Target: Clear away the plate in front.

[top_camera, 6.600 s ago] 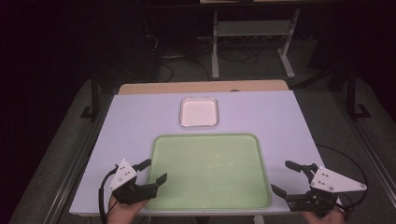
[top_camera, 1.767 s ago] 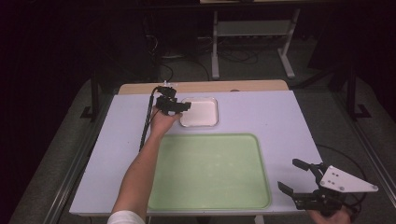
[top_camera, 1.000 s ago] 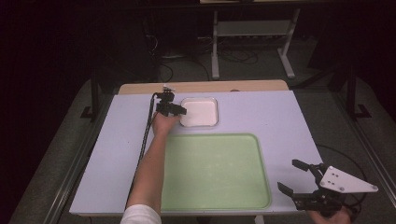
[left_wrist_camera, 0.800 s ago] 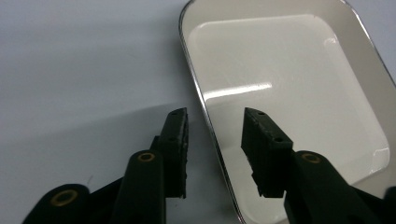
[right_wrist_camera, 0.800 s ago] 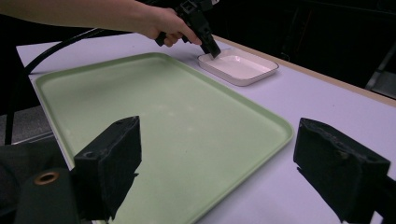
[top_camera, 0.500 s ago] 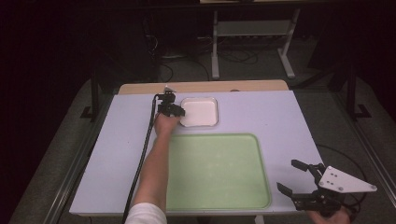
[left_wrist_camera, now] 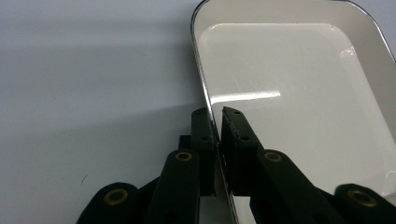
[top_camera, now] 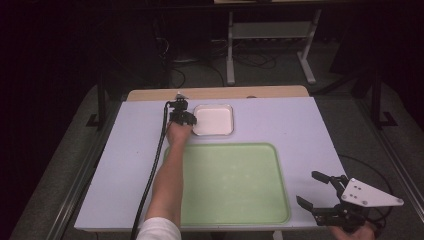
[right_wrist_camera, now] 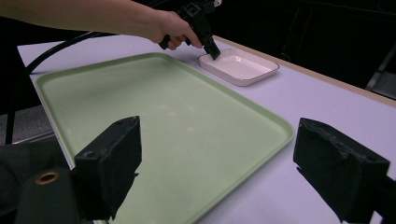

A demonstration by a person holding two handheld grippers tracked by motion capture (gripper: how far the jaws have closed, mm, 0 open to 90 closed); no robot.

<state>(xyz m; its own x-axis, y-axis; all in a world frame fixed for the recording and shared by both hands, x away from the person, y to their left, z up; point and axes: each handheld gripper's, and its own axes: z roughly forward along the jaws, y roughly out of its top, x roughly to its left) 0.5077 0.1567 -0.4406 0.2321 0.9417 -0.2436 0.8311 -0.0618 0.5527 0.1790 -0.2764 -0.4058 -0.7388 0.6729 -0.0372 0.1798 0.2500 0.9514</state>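
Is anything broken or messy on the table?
Nothing stands out. The white dish sits flat and empty, the left gripper pinching its rim. The green tray lies bare and square to the table, and the right gripper hangs open.

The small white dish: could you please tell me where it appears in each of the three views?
High view: the white dish sits at the table's far centre, just beyond the green tray.
Left gripper view: upper right, its rim between the left gripper jaws.
Right gripper view: upper centre, past the tray.
Shared landmark: the left gripper at its rim.
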